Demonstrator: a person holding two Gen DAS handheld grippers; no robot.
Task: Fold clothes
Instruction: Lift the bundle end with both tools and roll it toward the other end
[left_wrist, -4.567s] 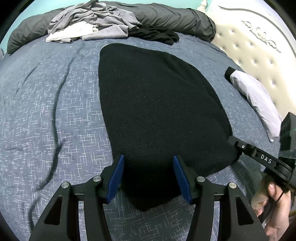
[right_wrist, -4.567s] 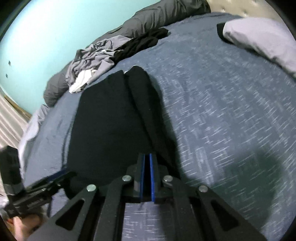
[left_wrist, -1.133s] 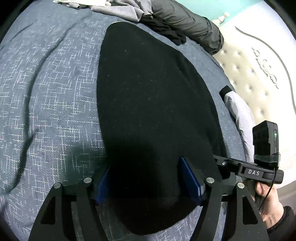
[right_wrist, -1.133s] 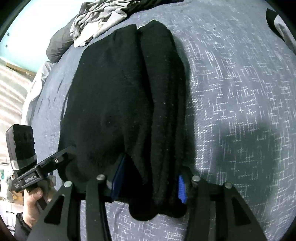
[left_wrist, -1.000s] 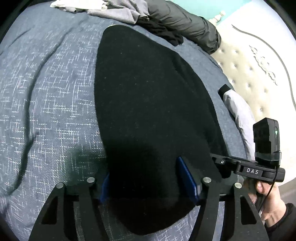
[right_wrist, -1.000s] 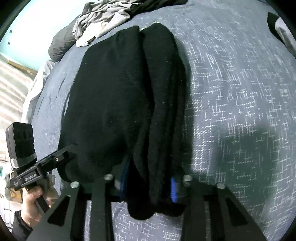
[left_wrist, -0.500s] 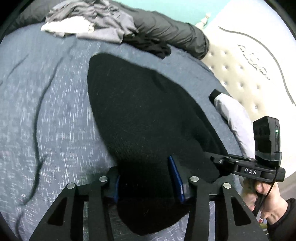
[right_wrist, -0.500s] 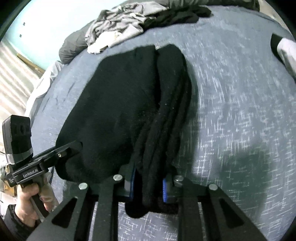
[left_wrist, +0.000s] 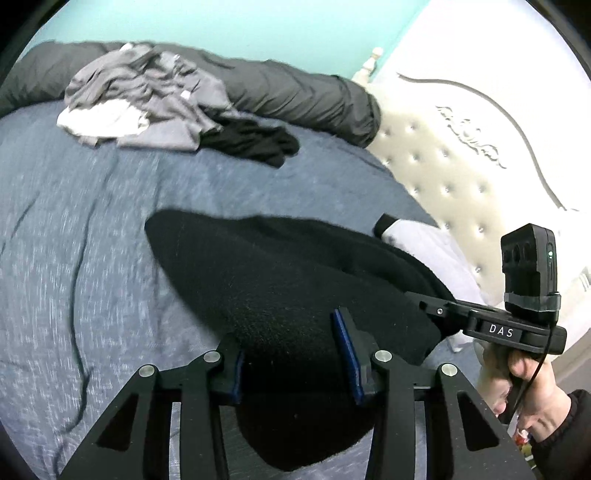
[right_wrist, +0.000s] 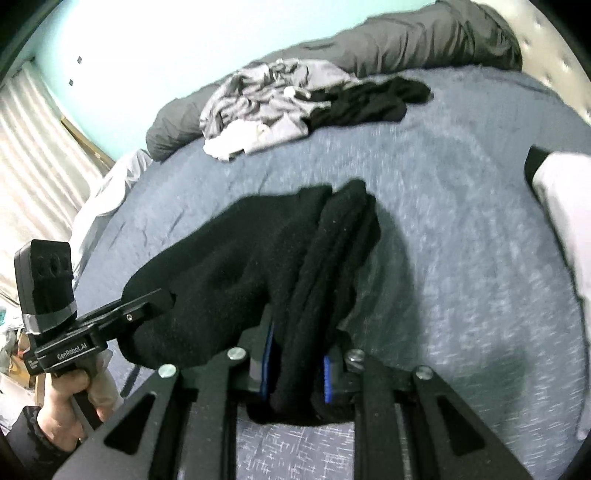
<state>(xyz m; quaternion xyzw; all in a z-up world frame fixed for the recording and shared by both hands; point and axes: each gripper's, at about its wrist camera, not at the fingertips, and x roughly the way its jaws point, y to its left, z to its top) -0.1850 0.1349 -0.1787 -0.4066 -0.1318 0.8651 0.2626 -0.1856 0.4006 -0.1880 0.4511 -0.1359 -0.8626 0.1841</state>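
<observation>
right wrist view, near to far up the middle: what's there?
Right gripper, shut on black garment → blue bedspread → grey clothes pile → dark duvet → teal wall.

Fuzzy matt black fleece garment (left_wrist: 295, 273), heathered blue woven bedspread (left_wrist: 74, 229), matt black plastic left gripper (left_wrist: 293, 360) with silver metal screws and blue rubbery pads, glossy tufted cream headboard (left_wrist: 443, 177) at 2 o'clock

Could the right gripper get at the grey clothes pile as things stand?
Probably not yet. The right gripper is shut on the black garment, so its jaws are taken. The grey clothes pile lies at the far side of the bed, with bare bedding between; nothing else blocks it.
</observation>
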